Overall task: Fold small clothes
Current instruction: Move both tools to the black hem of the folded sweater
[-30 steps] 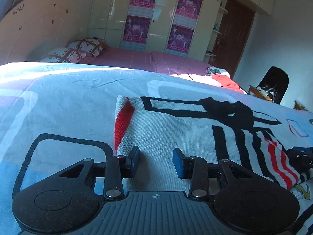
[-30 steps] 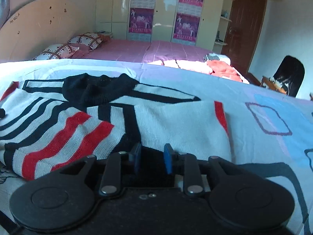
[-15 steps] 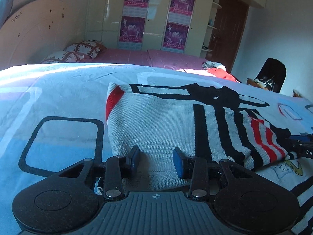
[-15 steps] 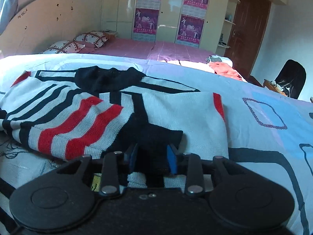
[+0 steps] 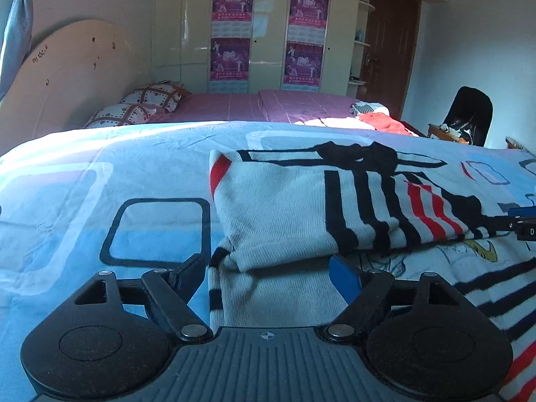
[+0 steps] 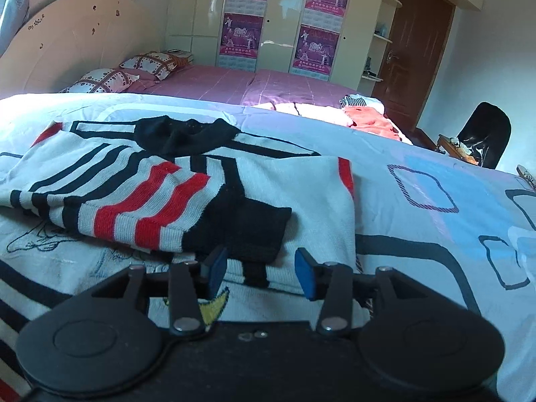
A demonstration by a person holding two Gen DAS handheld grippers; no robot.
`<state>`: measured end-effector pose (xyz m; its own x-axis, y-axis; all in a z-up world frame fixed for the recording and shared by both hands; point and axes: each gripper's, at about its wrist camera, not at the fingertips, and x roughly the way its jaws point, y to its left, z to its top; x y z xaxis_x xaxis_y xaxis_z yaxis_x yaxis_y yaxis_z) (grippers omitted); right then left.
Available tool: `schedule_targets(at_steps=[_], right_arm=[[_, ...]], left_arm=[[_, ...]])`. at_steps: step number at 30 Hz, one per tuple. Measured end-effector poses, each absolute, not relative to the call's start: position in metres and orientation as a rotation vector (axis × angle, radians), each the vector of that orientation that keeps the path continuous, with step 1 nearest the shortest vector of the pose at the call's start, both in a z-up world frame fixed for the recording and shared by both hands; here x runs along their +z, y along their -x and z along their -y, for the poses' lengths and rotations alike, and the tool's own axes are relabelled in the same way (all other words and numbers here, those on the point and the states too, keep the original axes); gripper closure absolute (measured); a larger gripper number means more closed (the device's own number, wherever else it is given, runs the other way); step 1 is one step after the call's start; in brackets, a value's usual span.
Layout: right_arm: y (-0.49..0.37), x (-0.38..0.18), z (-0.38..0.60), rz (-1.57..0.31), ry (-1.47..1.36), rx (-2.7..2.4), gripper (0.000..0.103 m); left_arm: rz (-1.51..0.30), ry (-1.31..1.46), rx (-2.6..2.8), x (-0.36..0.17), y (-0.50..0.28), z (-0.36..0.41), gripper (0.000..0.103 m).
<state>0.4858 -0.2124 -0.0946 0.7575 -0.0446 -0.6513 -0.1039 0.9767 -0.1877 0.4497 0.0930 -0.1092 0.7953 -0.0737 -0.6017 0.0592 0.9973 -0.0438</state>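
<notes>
Both tools opening, folded sweater just ahead.

Bare sheet lay open to the left of the folded sweater, giving my left tongs free passage there. To the sweater's right, more bare sheet stretched clear before my right tongs. The sweater's doubled hem rose directly ahead of both. Clothes were piled well beyond.
</notes>
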Motion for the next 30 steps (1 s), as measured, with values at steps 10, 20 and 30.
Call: schedule_targets(at_steps=[10,20,30], right_arm=[[-0.399,-0.08,0.253,-0.705,0.095,-0.056,0.055],[-0.345,-0.085,0.281,-0.746,0.054,-0.027,0.055],[-0.278,-0.111,0.338,-0.864,-0.219,0.083,0.055]], left_arm=[[-0.732,0.056,-0.111,-0.122,-0.381,-0.096,0.023],[-0.783,0.069,-0.061,-0.123,-0.295,-0.077,0.023],[-0.802,0.31,-0.038,-0.129,-0.23,-0.077,0.037]])
